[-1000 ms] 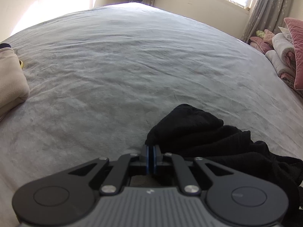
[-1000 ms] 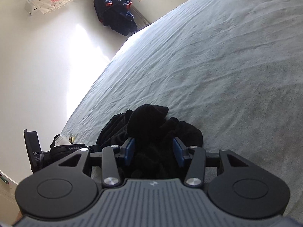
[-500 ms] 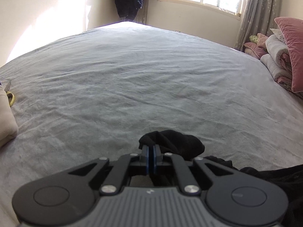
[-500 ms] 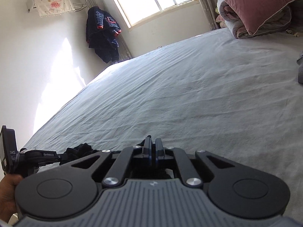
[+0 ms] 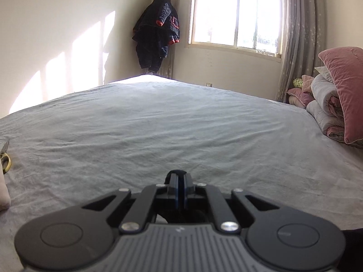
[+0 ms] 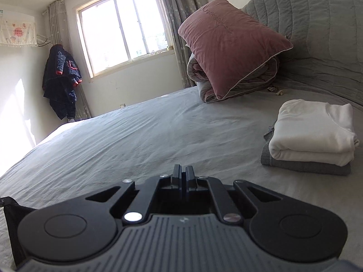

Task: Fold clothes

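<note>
While my left gripper (image 5: 181,189) clamps black garment (image 5: 175,172) above grey bed (image 5: 158,124), cloth bunches at fingertips. My right gripper (image 6: 182,179) closed; what it pinches hidden. Black fabric (image 6: 13,226) hangs left of it; folded white-grey stack (image 6: 313,136) right.

**Daylight flooding in, window blowing out**

We are seeing strong daylight pouring through the window (image 5: 236,13), which is overexposing to white in both views. Sun patches are falling across the left wall (image 5: 68,56). The grey bedsheet (image 5: 181,124) is catching soft, even light. Fisheye distortion is bending the room's edges, and dark vignetting is creeping into the corners.
</note>
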Available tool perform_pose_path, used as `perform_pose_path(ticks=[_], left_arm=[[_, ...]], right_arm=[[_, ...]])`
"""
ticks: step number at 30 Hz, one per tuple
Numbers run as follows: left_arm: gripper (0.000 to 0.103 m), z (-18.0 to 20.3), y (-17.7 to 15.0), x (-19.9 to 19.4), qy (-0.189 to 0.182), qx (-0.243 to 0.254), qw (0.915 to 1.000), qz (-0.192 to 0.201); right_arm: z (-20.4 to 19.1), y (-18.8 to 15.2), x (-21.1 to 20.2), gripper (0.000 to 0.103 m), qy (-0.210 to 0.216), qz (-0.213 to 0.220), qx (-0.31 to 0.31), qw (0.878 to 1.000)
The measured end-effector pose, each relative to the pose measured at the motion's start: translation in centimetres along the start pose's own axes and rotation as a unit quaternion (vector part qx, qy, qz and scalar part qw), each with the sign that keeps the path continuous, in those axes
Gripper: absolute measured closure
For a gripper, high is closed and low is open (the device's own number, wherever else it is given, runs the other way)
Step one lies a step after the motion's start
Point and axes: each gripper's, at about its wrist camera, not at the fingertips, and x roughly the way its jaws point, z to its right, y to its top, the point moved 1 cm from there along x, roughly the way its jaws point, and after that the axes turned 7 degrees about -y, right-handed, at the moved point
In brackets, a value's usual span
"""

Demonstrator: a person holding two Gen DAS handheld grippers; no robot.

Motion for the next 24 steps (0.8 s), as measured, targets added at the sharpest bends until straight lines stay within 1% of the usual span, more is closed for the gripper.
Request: perform_pose_path(ticks=[3, 4, 5, 7, 10, 13, 15, 16, 17, 18, 19, 20, 22, 23, 24], left_arm=[[0.099, 0.2, 0.2, -0.1, -0.016, -0.027, 0.9992, 0.024], [0.099, 0.2, 0.2, -0.1, -0.02, -0.034, 0.9987, 0.031], [0.099, 0.4, 0.1, 0.1, -0.021, -0.03, 0.9988, 0.032], [0.099, 0.9, -0.3, 0.7, -0.017, -0.015, 0.9994, 0.025], [0.099, 1.5, -1.0, 1.4, -0.012, 0.011, 0.9998, 0.013], [0.098, 2.0, -1.6, 1.8, -0.011, 0.034, 0.9994, 0.003], [0.094, 2.2, -1.9, 2.1, -0.011, 0.044, 0.9989, -0.011], [0.094, 2.3, -2.1, 2.2, -0.014, 0.048, 0.9985, -0.02], [0.088, 2.4, -2.2, 2.2, -0.018, 0.053, 0.998, -0.029], [0.077, 2.6, -2.3, 2.0, -0.024, 0.057, 0.9975, -0.035], [0.069, 2.7, -2.3, 1.9, -0.03, 0.061, 0.9968, -0.042], [0.058, 2.8, -2.4, 1.7, -0.036, 0.065, 0.9961, -0.048], [0.054, 3.2, -2.5, 1.0, -0.046, 0.076, 0.9941, -0.061], [0.05, 3.4, -2.5, 0.7, -0.05, 0.084, 0.9928, -0.069], [0.046, 3.4, -2.7, 0.4, -0.053, 0.091, 0.9914, -0.078]], right_arm=[[1.6, 0.8, 0.4, 0.098, -0.037, 0.022, 0.004, 0.999], [1.8, 0.9, 0.4, 0.098, -0.043, 0.027, 0.003, 0.999], [2.0, 0.9, 0.5, 0.098, -0.049, 0.032, 0.002, 0.998], [2.6, 1.0, 0.5, 0.098, -0.054, 0.028, 0.004, 0.998], [2.7, 0.6, 1.2, 0.098, -0.055, 0.006, 0.007, 0.998], [2.6, 0.0, 1.7, 0.098, -0.047, -0.02, 0.011, 0.999], [2.4, -0.4, 2.0, 0.098, -0.041, -0.035, 0.011, 0.998], [2.3, -0.6, 2.0, 0.098, -0.038, -0.042, 0.009, 0.998], [2.2, -0.7, 2.1, 0.097, -0.035, -0.049, 0.006, 0.998], [2.1, -0.8, 2.0, 0.091, -0.033, -0.055, 0.005, 0.998], [1.9, -0.9, 1.9, 0.09, -0.032, -0.061, 0.004, 0.998], [1.9, -0.9, 1.7, 0.09, -0.032, -0.065, 0.002, 0.997], [1.8, -1.0, 1.5, 0.086, -0.029, -0.073, 0.0, 0.997], [1.8, -1.0, 1.3, 0.076, -0.025, -0.077, 0.001, 0.997], [2.0, -1.0, 1.0, 0.054, -0.02, -0.079, 0.005, 0.997]])
